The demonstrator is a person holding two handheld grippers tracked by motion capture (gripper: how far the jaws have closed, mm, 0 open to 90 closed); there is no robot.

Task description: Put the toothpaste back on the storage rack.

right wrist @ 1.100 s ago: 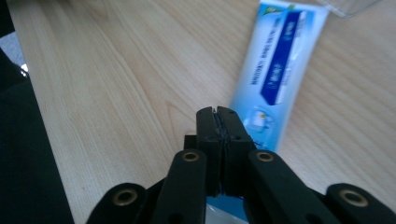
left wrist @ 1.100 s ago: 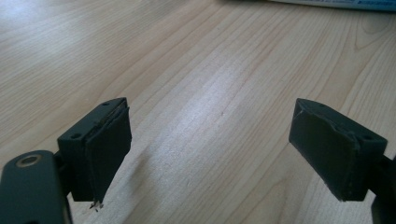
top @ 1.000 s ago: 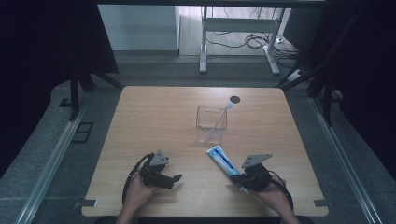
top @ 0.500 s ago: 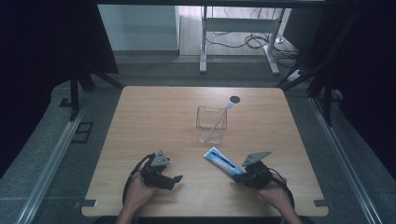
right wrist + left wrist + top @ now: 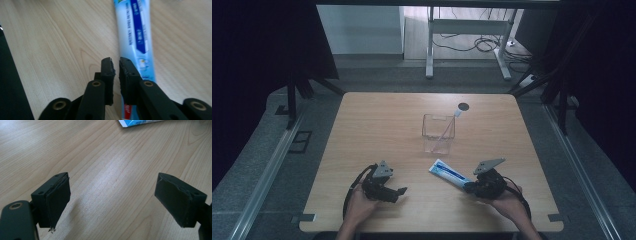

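Observation:
A blue-and-white toothpaste tube [image 5: 450, 173] lies flat on the wooden table [image 5: 377, 125], angled toward the near right. My right gripper [image 5: 470, 187] sits at its near end. In the right gripper view the jaws stand almost together with only a slit between them, and the tube [image 5: 136, 37] runs out from under the right-hand jaw. My left gripper [image 5: 399, 192] rests low at the near left, open wide over bare wood. A corner of the tube [image 5: 140, 122] peeks in at the top of the left gripper view.
A clear square container [image 5: 438, 133] stands mid-table with a toothbrush [image 5: 451, 122] leaning in it. Behind it is a dark round hole [image 5: 463, 106] in the tabletop. The table's front edge runs just under both hands.
The right gripper has shifted slightly around the tube's near end. The tube and the left gripper stay about where they were.

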